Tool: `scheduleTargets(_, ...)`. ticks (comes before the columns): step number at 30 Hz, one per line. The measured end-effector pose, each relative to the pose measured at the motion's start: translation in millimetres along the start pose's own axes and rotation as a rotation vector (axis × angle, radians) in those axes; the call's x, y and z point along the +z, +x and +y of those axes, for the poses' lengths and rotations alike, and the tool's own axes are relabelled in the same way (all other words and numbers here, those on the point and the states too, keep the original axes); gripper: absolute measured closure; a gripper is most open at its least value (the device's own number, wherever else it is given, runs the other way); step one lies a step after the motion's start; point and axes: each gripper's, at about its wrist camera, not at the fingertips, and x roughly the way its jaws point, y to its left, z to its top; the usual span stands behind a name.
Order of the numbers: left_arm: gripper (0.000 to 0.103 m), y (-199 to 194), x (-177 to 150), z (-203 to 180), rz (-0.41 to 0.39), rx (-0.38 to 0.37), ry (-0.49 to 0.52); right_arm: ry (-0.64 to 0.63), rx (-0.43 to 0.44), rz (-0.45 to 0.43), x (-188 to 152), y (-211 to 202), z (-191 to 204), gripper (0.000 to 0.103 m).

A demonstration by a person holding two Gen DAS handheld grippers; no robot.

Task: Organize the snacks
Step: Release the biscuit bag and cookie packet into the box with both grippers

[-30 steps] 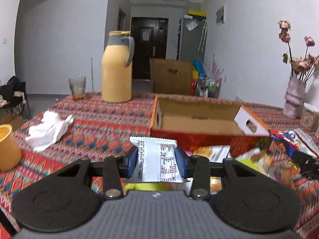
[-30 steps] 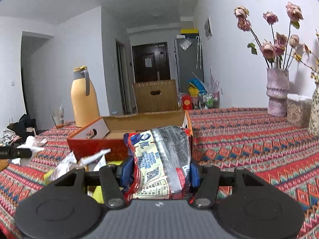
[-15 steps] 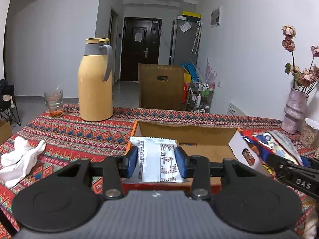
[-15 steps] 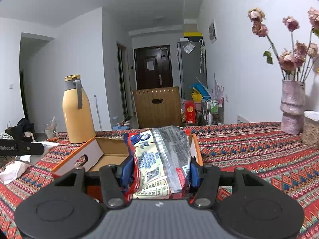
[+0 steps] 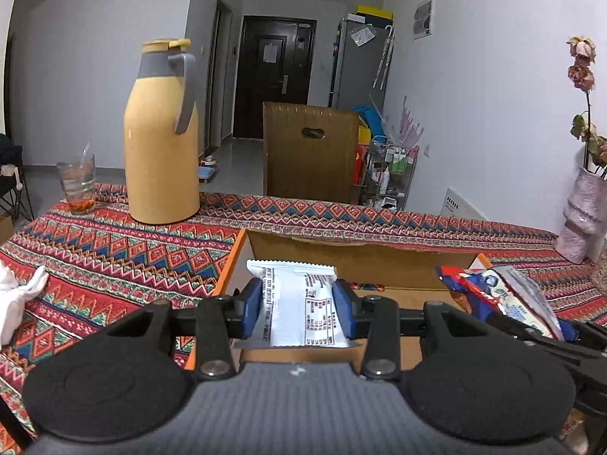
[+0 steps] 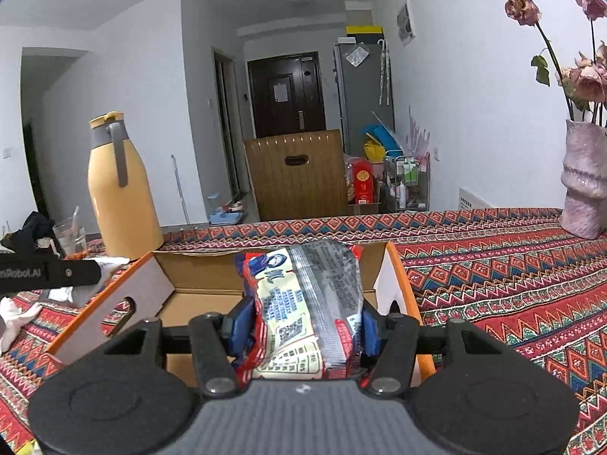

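My left gripper (image 5: 297,309) is shut on a white snack packet (image 5: 299,303) and holds it over the near left part of an open orange cardboard box (image 5: 360,261). My right gripper (image 6: 301,326) is shut on a red, blue and cream snack bag (image 6: 303,303) over the same box (image 6: 197,299). The snack bag also shows at the right of the left wrist view (image 5: 504,299). The left gripper's body shows at the left edge of the right wrist view (image 6: 49,273). The box floor that shows is bare cardboard.
The table has a red patterned cloth (image 5: 114,258). A yellow thermos jug (image 5: 161,132) and a glass (image 5: 77,184) stand at the back left. A white cloth (image 5: 15,295) lies at the left. A pink vase with dried roses (image 6: 582,182) stands at the right.
Both grippers have moved forward and up from the snack pile to above the open box, each still holding its packet. The loose snacks have dropped out of view.
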Motion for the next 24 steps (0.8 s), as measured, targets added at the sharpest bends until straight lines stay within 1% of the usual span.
scheduleTargets(4,0.061,18.0,-6.7,1.5,0.044,0.002,0.009,0.010,0.009,0.016,-3.9,7.0,-6.1,0.048)
scheduleTargets(7,0.061,20.2,-9.9,1.2,0.054,-0.002,0.010,0.015,0.008,0.039,-5.3,14.8,-6.8,0.048)
scheduleTargets(9,0.053,17.9,-11.1,2.0,0.050,-0.012,0.011,0.021,0.009,0.054,-6.7,18.6,-8.0,0.047)
scheduleTargets(10,0.041,14.6,-11.3,1.9,0.039,-0.016,0.012,0.025,0.004,0.059,-7.4,19.7,-8.9,0.043)
scheduleTargets(11,0.022,10.8,-11.7,1.7,0.023,-0.010,0.013,0.032,0.001,0.061,-7.6,19.2,-9.9,0.041)
scheduleTargets(12,0.013,7.6,-11.7,0.9,0.006,-0.001,0.013,0.036,-0.001,0.057,-7.3,18.2,-10.8,0.036)
scheduleTargets(13,0.002,4.1,-11.3,0.7,-0.012,0.009,0.011,0.040,0.002,0.052,-7.1,16.6,-11.8,0.024)
scheduleTargets(14,0.000,0.0,-11.4,1.2,-0.029,0.009,0.007,0.048,0.007,0.045,-7.1,13.5,-13.4,0.017)
scheduleTargets(15,0.000,-3.1,-11.0,1.9,-0.035,0.001,0.002,0.054,0.008,0.034,-7.2,9.8,-14.9,0.007)
scheduleTargets(16,0.000,-5.1,-10.8,2.8,-0.036,-0.007,-0.003,0.057,0.006,0.021,-7.4,5.8,-15.9,0.001)
scheduleTargets(18,0.000,-7.7,-9.7,3.2,-0.034,-0.009,-0.010,0.063,0.005,0.003,-7.1,0.1,-17.1,0.000)
scheduleTargets(24,0.000,-12.6,-7.6,3.3,-0.026,-0.012,-0.015,0.070,0.015,-0.007,-6.0,-9.1,-18.0,0.000)
